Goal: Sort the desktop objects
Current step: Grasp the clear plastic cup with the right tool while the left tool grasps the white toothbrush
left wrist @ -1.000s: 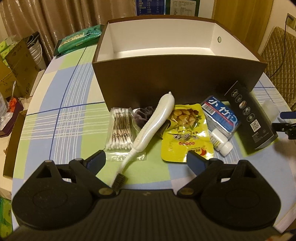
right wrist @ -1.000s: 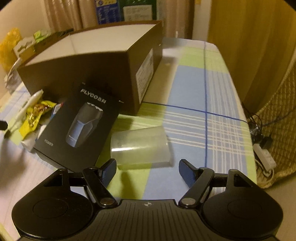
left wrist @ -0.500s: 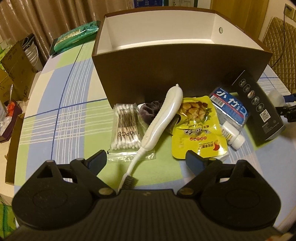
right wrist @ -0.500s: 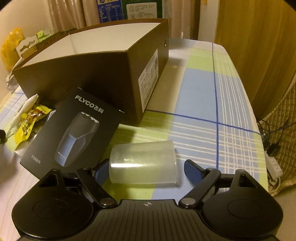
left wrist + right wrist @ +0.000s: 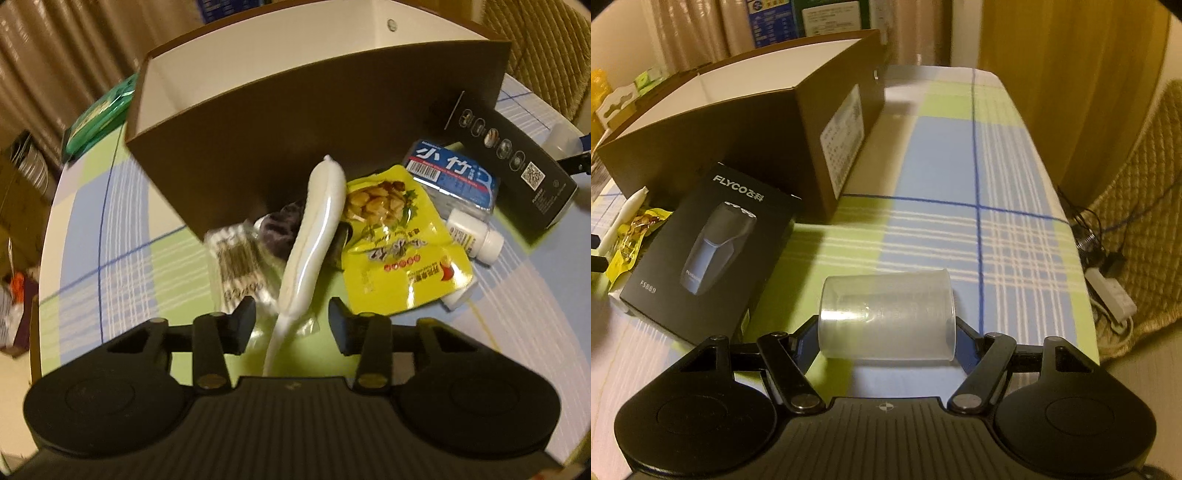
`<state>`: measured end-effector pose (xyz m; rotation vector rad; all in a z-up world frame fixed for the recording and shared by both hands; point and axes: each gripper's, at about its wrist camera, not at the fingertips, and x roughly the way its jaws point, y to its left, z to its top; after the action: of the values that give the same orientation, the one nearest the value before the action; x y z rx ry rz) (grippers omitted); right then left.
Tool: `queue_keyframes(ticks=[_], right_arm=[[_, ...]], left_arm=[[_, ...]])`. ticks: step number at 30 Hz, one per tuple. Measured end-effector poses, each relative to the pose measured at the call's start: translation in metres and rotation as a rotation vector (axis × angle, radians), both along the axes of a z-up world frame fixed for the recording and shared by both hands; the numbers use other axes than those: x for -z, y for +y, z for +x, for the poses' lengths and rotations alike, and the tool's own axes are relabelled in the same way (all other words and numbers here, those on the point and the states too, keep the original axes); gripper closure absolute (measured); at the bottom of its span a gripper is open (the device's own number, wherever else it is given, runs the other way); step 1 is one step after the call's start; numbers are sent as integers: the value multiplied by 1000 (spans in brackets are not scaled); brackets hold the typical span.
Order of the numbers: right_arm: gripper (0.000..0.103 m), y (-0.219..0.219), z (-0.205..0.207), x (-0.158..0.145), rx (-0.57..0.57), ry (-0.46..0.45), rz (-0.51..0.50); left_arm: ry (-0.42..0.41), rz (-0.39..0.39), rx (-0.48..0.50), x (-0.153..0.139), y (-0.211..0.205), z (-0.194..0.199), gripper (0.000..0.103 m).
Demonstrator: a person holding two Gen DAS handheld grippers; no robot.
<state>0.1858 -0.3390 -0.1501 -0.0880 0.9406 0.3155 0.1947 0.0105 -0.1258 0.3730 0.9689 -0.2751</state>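
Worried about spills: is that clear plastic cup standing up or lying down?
Lying on its side: the clear cup rests lengthwise on the tablecloth, and looks empty.

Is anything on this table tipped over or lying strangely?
Yes. The clear plastic cup lies on its side between the right tongs. The white brush rests slanted across the pile, propped over the dark scrunchie, and the small white bottle is also toppled beside the yellow snack pouch.

White brush point(image 5: 314, 236) lies lengthwise; clear cup point(image 5: 886, 314) lies sideways.
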Motion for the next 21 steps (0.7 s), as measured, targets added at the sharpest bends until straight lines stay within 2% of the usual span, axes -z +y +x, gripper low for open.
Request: queue_keyframes(ticks=[4, 8, 15, 21], right_arm=[[34, -2, -5, -1, 25, 2, 0], [34, -4, -8, -1, 39, 6, -2], [34, -10, -14, -5, 89, 25, 14], [34, -16, -21, -19, 120, 16, 44]], left_arm=[[-16, 0, 28, 4, -7, 7, 71], [-23, 29, 51, 11, -13, 12, 86], [-12, -17, 27, 2, -9, 2, 88], [5, -105, -34, -15, 2, -4, 88]])
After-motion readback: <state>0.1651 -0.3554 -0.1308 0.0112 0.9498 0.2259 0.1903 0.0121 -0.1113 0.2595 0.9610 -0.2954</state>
